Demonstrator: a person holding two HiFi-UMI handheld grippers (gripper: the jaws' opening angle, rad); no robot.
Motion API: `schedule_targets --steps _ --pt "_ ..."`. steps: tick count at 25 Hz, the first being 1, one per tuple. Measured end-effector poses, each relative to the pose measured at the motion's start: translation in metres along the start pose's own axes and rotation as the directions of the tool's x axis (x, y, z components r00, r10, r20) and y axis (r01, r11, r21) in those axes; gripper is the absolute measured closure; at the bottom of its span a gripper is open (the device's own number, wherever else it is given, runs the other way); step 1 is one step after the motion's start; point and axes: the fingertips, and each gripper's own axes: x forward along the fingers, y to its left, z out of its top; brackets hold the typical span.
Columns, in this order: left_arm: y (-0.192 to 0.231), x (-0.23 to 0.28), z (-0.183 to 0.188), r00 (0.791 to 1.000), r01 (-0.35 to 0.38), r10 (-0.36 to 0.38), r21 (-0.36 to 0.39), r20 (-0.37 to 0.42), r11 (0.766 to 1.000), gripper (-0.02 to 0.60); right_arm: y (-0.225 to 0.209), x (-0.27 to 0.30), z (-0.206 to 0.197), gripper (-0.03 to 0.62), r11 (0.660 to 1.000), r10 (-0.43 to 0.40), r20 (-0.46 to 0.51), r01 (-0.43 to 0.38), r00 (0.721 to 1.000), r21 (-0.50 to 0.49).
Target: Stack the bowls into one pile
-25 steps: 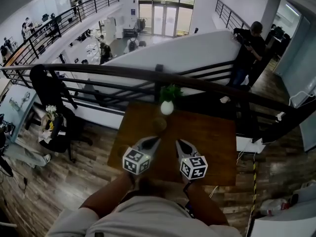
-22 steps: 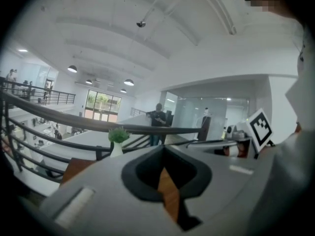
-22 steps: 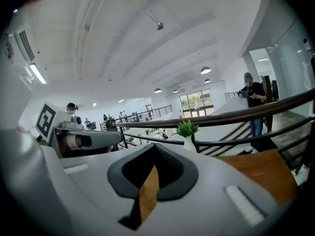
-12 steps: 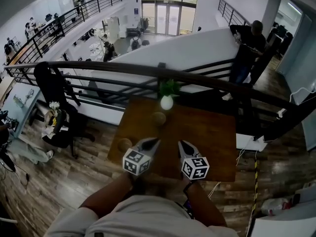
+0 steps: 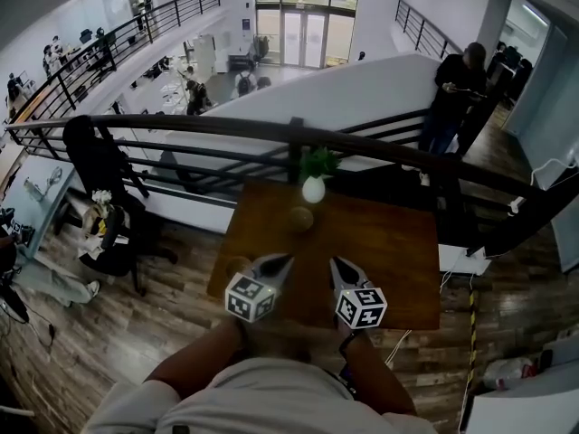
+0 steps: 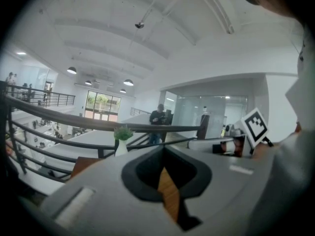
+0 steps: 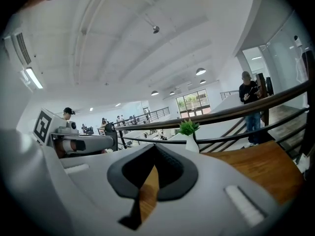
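A small tan bowl (image 5: 300,218) sits on the brown wooden table (image 5: 389,251), just in front of a white vase with a green plant (image 5: 313,188). A second tan bowl (image 5: 237,266) lies near the table's left edge, close beside my left gripper (image 5: 283,260). My right gripper (image 5: 336,263) hangs beside it over the table's near side. Both are shut and hold nothing. In the left gripper view the shut left gripper (image 6: 165,177) hides the bowls; only the vase (image 6: 121,144) shows. The right gripper view shows the shut right gripper (image 7: 149,181) and the vase (image 7: 190,140).
A black railing (image 5: 271,134) runs right behind the table's far edge, with a drop to a lower floor beyond. A person (image 5: 457,93) stands at the back right. Wood flooring surrounds the table; cables and a white box (image 5: 461,262) lie to its right.
The table has drifted slightly right in the head view. A second bowl at its left edge, unseen a second ago, has come into sight. Both grippers stay shut and side by side.
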Motion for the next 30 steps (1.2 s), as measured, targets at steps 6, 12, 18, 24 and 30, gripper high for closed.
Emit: schedule_targets --steps 6,12,18,24,30 --pt "0.064 -0.043 0.000 1.000 -0.010 0.010 -0.027 -0.005 1.000 0.577 0.052 0.044 0.000 0.586 1.000 -0.005 -0.008 0.005 1.000 -0.012" --pt "0.134 -0.102 0.007 1.000 0.019 -0.019 -0.036 -0.013 0.999 0.577 0.128 0.098 0.004 0.586 1.000 -0.009 -0.011 0.009 1.000 -0.030" --pt "0.213 -0.169 0.012 1.000 0.025 -0.026 -0.031 -0.008 0.999 0.577 0.206 0.152 -0.007 0.586 0.999 -0.021 -0.013 0.021 1.000 -0.027" --pt "0.254 -0.194 -0.004 0.998 0.053 -0.055 -0.074 -0.016 0.996 0.577 0.252 0.182 -0.033 0.586 0.999 -0.033 -0.066 0.032 0.997 -0.021" --pt "0.278 -0.203 -0.003 0.998 0.061 -0.061 -0.089 0.005 0.994 0.577 0.265 0.203 -0.033 0.586 0.999 -0.047 -0.075 0.045 0.996 -0.025"
